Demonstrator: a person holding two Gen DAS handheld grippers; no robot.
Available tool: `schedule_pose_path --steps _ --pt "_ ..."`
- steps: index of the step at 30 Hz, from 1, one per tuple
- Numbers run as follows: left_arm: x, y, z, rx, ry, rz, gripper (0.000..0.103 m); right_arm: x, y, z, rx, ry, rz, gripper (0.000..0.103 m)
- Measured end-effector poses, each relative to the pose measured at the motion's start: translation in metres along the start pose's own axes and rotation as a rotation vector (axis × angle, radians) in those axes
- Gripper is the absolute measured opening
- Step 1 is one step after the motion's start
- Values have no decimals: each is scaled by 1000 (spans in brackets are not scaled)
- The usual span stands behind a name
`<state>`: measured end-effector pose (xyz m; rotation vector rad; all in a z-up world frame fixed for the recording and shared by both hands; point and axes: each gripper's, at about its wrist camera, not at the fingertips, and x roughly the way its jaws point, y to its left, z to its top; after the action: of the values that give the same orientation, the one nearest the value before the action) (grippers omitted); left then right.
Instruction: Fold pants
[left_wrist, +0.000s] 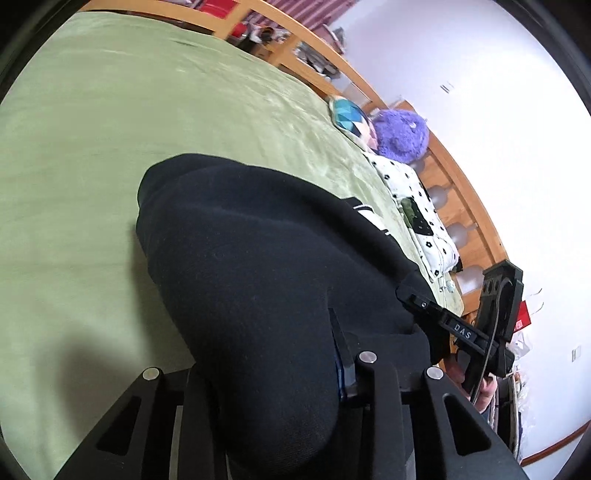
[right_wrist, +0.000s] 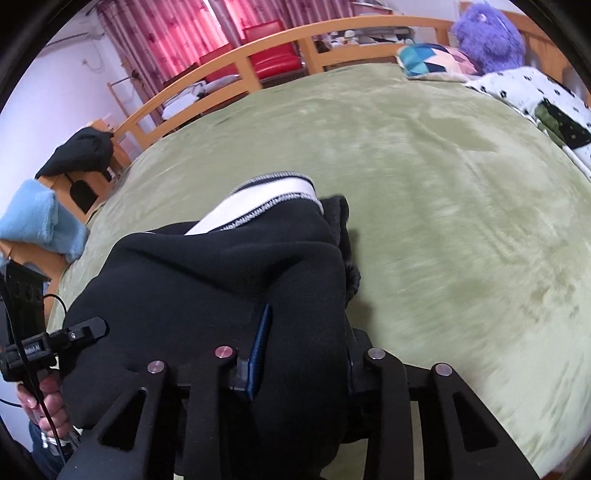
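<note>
— So where were the black pants (left_wrist: 258, 266)?

— Bunched on the green bed blanket (left_wrist: 92, 155), their white-striped waistband (right_wrist: 258, 206) toward the pillows.

— And the left claw (left_wrist: 280, 373)?

— Clamped on a thick fold of the pants, cloth bulging between its fingers.

— The right claw (right_wrist: 299, 354)?

— Likewise clamped on the pants, beside the left one, near the purple plush toy's (right_wrist: 487, 33) end.

Pants (left_wrist: 258, 266): black matt knit cloth, white ribbed band. Bed cover (left_wrist: 92, 147) beyond tongs: green plush, soft nap. Bed frame (right_wrist: 258, 55): smooth varnished wood. Tongs (left_wrist: 273, 373): matt black plastic, metal pins.
</note>
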<state>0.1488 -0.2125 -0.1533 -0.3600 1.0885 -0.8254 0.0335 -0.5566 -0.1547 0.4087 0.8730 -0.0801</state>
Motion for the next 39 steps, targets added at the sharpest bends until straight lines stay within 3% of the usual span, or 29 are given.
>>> schedule_pose_path --steps 3,5,9,18,21,23,26,30,32,35,39 --pt "-36 22 -2 2 -21 44 30 -3 44 -11 -8 -13 15 28" --pt "-59 38 -3 7 -32 71 30 -3 76 -18 -29 -27 41 21" --pt "-92 69 -2 12 -44 120 30 15 134 -28 -54 -4 68 21" --pt "-137 119 2 -13 -59 111 30 34 200 -48 -99 24 125 21" --pt "-117 135 -11 -16 17 165 35 44 210 -58 -127 43 85 33" --pt "-108 142 -19 -12 65 209 47 51 216 -69 -175 73 4 43" --pt "-111 155 -33 -50 53 192 52 40 221 -80 -234 70 -44 44" --pt "-121 153 -44 -52 31 190 53 1 228 -84 -278 -26 -118 46" --pt "-127 149 -49 -66 15 212 54 -17 238 -85 -293 -79 -99 48" --pt "-147 141 -58 -37 -39 290 57 -28 255 -88 -315 -139 -59 59" --pt "-176 144 -71 -42 -75 307 61 -12 279 -90 -338 -116 1 59"
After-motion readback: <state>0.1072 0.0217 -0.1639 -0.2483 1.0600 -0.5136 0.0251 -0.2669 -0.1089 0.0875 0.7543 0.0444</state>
